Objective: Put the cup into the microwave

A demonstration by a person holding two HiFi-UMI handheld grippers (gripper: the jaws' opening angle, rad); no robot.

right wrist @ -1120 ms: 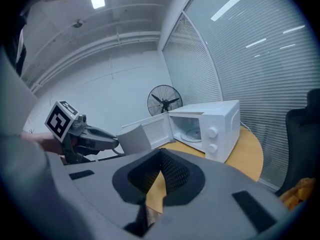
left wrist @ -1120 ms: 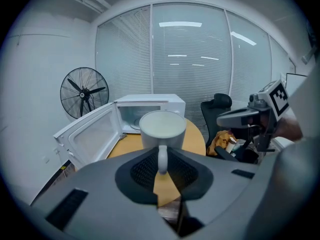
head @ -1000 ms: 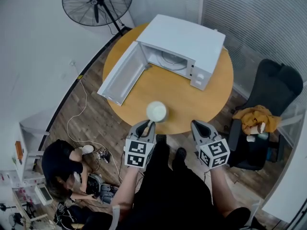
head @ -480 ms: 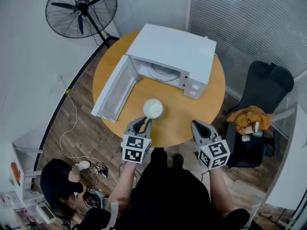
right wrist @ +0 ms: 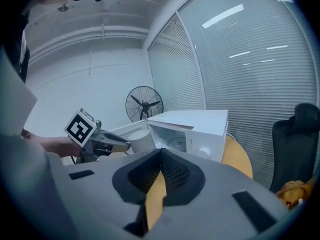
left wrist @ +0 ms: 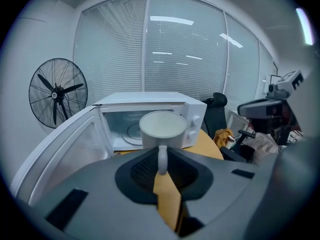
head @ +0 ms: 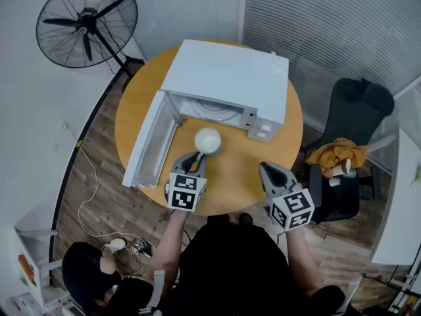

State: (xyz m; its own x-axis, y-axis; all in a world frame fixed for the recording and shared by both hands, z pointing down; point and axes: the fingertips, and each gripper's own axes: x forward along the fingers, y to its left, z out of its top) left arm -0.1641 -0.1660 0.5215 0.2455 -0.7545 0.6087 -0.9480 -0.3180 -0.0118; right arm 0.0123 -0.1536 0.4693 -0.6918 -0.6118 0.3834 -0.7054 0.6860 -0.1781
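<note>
**Head view.** Your left gripper (head: pixel 198 158) is clamped on the handle of the white ceramic cup (head: pixel 208 140). The cup stands upright over the round wooden table (head: pixel 230 176), just in front of the open cavity of the white box-shaped microwave (head: pixel 227 78). Whether its base touches the tabletop cannot be told. The microwave's white door (head: pixel 148 150) is swung wide to the view's left. Your right gripper (head: pixel 265 170) sits over the table's near edge, well apart from the cup, with its tips together. A black pedestal fan (head: pixel 85 28) stands on the floor at upper left. A black office chair (head: pixel 355 110) at right carries an orange cloth (head: pixel 335 155).

**Left gripper view.** Your jaws pinch the cup's handle from both sides. The cup's mouth faces up and its body hangs ahead of the tips. Directly behind it is the microwave cavity, with the round glass turntable (left wrist: pixel 131 131) visible inside. The open door runs along the left.

**Right gripper view.** Your jaw tips meet with nothing between them. Beyond them your left gripper holds the cup near the cavity's mouth, just inside the open door.
</note>
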